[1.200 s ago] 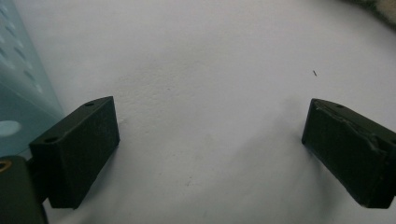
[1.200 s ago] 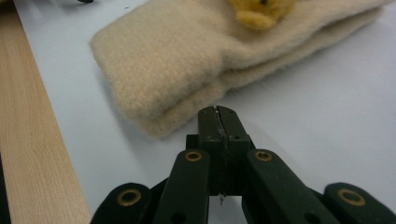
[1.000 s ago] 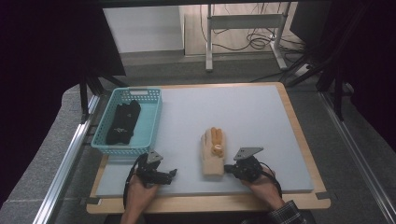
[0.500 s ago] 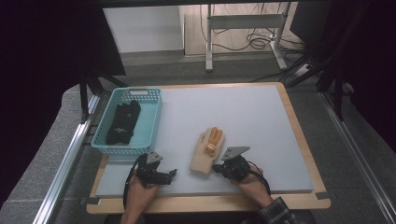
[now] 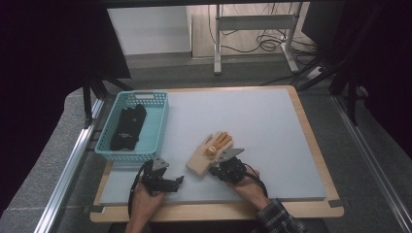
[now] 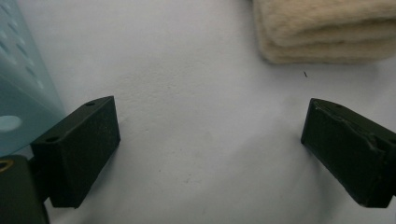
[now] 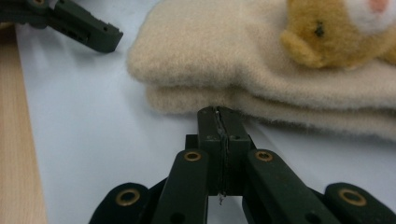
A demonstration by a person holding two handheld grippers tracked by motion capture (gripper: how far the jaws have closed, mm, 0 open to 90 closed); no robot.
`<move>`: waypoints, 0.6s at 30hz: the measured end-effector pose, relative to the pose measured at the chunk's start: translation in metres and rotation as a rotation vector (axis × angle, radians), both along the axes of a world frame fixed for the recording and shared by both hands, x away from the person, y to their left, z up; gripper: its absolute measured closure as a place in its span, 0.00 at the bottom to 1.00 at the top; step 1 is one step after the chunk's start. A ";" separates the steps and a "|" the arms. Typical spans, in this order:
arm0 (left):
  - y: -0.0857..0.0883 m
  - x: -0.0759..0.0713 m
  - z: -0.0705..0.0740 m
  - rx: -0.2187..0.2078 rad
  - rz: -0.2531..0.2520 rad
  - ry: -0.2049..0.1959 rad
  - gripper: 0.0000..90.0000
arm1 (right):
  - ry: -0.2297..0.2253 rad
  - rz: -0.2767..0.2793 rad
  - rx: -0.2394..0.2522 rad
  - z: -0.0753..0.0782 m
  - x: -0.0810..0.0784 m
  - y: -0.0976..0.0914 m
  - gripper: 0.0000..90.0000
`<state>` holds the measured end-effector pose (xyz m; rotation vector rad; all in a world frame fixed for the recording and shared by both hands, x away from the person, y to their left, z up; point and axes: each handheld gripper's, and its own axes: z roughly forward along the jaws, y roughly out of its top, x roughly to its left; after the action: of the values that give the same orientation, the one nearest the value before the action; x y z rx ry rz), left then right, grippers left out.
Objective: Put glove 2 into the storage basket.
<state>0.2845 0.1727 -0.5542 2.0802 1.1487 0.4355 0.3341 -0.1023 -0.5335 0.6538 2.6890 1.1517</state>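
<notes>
Right gripper view, right tongs (image 7: 219,114) closed, touching gloves (image 7: 261,70)

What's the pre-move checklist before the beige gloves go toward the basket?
1. Right gripper shut at the edge of the beige gloves: ok; whether fabric is pinched between the jaws: cannot tell.
2. Left gripper open, nothing between its jaws: ok.
3. Left gripper sits on the mat between gloves and teal basket, in the likely path: not ok.
4. Both stacked gloves caught together: cannot tell.
5. Basket has bare floor beside the black gloves: ok.
</notes>
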 end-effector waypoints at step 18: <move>0.000 0.000 0.000 -0.002 0.001 -0.001 0.05 | -0.020 -0.003 0.002 0.000 0.004 0.017 0.93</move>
<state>0.2842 0.1727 -0.5544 2.0772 1.1499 0.4353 0.3382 -0.0849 -0.5333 0.6425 2.6700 1.1540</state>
